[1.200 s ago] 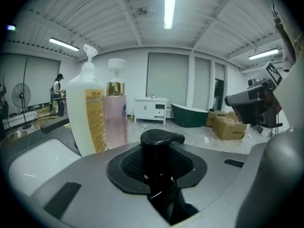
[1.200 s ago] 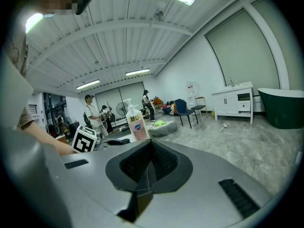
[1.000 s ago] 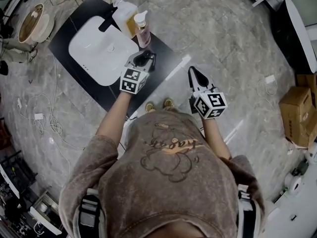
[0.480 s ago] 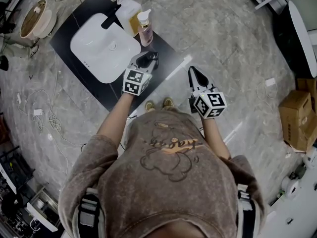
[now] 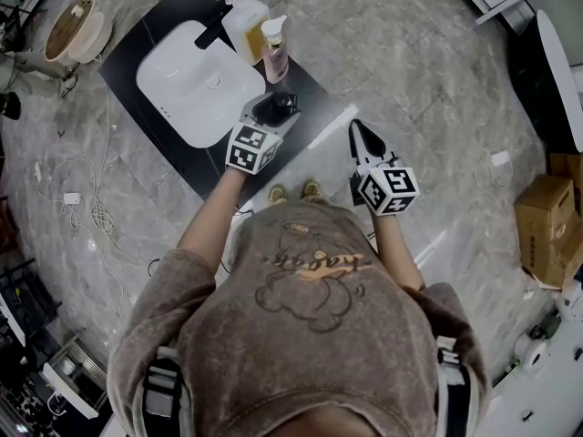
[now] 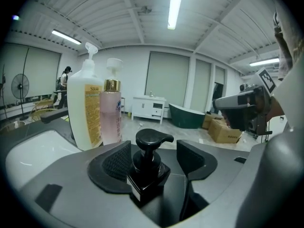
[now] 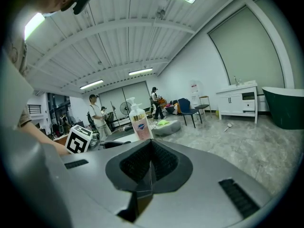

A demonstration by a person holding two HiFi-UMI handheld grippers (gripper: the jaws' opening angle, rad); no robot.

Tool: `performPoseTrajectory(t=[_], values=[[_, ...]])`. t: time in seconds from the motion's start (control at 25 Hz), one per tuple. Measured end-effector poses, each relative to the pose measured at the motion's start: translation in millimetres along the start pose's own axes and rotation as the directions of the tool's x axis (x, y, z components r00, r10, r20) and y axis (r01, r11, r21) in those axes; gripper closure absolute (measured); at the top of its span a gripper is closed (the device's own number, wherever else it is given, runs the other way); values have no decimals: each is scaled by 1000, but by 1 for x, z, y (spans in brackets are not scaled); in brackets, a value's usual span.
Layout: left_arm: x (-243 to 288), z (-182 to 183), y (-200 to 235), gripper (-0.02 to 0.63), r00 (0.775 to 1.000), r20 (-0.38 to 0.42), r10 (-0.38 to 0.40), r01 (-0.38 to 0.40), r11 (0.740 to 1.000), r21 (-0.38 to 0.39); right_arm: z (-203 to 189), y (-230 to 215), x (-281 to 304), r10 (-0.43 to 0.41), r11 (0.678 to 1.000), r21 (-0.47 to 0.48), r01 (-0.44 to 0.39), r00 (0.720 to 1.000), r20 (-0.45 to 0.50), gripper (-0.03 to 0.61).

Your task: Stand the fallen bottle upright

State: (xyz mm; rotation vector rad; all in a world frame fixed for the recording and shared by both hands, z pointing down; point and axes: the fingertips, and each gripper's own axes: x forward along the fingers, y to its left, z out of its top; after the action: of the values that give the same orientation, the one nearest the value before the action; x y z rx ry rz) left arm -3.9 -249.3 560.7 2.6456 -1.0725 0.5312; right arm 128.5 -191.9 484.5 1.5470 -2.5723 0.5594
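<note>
Left gripper view: left gripper [image 6: 154, 156] jaws just opened around upright black bottle [image 6: 147, 175]; right gripper [image 7: 151, 163] jaws together.

Left tool [image 6: 154, 150] jaws just opened, gaps either side of black pump bottle [image 6: 148, 144]. Far: cream bottle [image 6: 85, 108], pink bottle [image 6: 110, 115] block. Left: basin [image 5: 187, 85]. Right: open floor [image 5: 437, 89].

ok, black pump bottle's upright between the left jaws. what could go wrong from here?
1. The left gripper has just been opening its jaws, and the black pump bottle stands between them; a skewed pull-back could clip the pump head and topple it.
2. It seems near the countertop edge, so a knock might send it off.
</note>
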Motion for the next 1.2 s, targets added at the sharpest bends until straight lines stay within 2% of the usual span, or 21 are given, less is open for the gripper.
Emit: performPoseTrajectory(t=[0.28, 0.48, 0.68, 1.08, 1.12, 1.2], values=[[-34, 30, -1, 311, 997, 72, 32, -31, 999, -25, 7, 7, 4, 36, 999, -21, -36, 999, 11, 581], [-69, 47, 3, 311, 987, 137, 84, -73, 994, -87, 10, 17, 7, 73, 996, -46, -72, 997, 13, 581], [-106, 54, 8, 311, 969, 189, 158, -131, 980, -149, 11, 30, 7, 113, 992, -64, -112, 994, 12, 581], [-168, 38, 12, 315, 921, 222, 320, -269, 934, -234, 8, 58, 9, 189, 976, -109, -187, 982, 6, 581], [-170, 36, 12, 329, 918, 223, 329, -275, 931, -240, 8, 60, 9, 190, 976, -112, -188, 982, 7, 581], [-175, 35, 13, 424, 911, 235, 339, -277, 925, -261, 8, 62, 8, 195, 974, -118, -192, 981, 12, 581]])
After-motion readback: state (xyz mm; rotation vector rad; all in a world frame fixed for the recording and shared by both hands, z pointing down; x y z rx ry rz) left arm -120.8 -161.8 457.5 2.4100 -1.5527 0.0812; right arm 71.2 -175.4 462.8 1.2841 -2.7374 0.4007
